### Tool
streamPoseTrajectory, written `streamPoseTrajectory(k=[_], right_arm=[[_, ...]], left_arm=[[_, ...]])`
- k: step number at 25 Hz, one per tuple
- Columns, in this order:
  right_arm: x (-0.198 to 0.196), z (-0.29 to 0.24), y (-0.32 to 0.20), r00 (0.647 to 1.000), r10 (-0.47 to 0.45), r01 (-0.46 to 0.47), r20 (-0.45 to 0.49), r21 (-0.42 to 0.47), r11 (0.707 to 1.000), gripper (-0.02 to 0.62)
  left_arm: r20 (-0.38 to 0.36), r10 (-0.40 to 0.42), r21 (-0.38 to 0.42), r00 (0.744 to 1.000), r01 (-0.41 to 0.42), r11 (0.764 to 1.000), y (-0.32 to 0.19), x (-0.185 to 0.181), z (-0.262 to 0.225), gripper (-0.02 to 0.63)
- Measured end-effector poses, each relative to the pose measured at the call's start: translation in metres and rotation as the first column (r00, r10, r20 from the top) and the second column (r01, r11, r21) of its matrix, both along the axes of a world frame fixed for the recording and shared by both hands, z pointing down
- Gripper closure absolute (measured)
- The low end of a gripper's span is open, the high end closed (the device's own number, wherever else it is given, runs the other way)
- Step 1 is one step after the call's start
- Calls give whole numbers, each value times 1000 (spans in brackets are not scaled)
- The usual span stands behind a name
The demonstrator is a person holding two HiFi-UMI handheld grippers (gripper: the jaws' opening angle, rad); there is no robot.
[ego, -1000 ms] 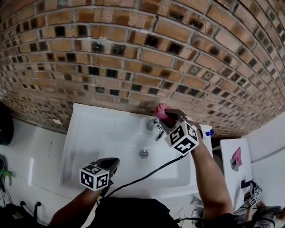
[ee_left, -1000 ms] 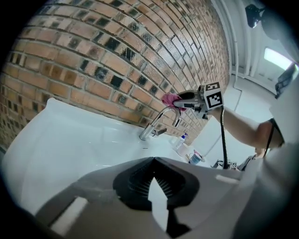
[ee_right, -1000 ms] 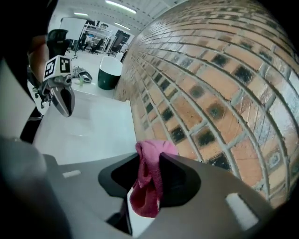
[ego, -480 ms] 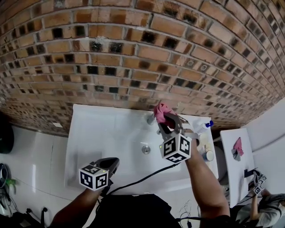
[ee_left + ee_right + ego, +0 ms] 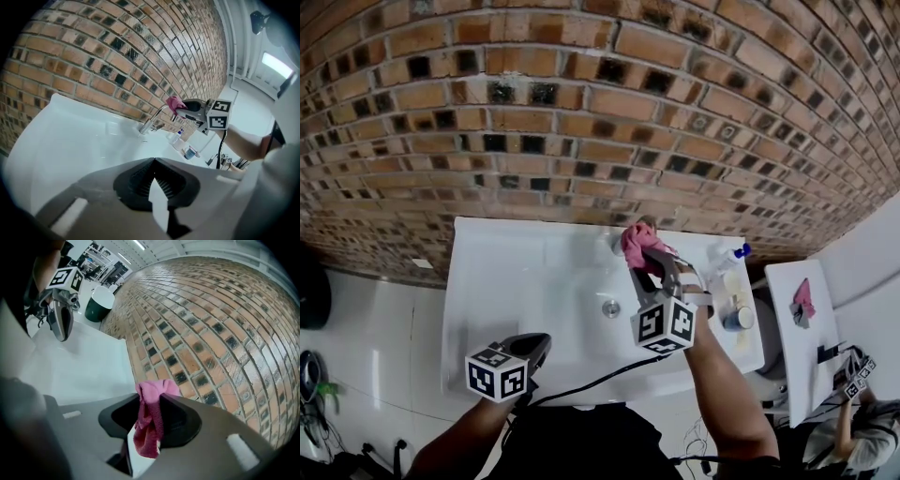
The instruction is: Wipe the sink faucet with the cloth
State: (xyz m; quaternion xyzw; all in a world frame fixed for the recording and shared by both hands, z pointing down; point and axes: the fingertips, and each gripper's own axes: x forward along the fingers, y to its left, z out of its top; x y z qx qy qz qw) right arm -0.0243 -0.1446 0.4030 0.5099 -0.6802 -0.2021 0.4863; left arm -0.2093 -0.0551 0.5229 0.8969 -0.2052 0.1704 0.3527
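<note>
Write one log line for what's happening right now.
right hand-held gripper: shut on pink cloth, at faucet | left hand-held gripper: shut, empty, by sink front

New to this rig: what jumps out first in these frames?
The bright pink cloth, clamped in the right gripper, is held at the chrome faucet at the back of the white sink. A brown brick wall fills the view above. The left gripper, jaws shut and empty, sits over the sink's front edge.
</note>
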Motion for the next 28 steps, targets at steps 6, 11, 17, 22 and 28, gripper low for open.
streamPoseTrajectory(k=[6,11,17,22,28], right_arm=[[-1,4,10,999,23,-25,36,64,998,463],[-1,8,16,994,52,-61,97,93,994,463],[2,8,23,961,127,-161,245,125,979,460],[8,19,35,915,192,-244,354,106,964,457],[15,43,48,847,259,-306,464,28,952,457]], left_arm=[[1,16,-12,1000,-16,1000,8,-5,2,600],[-2,17,-19,1000,-17,1000,12,-12,4,600],[-13,27,-28,1000,-27,999,13,-10,5,600],[-42,48,-17,998,-49,999,15,3,-4,600],[-38,45,-28,998,-47,999,20,2,4,600]])
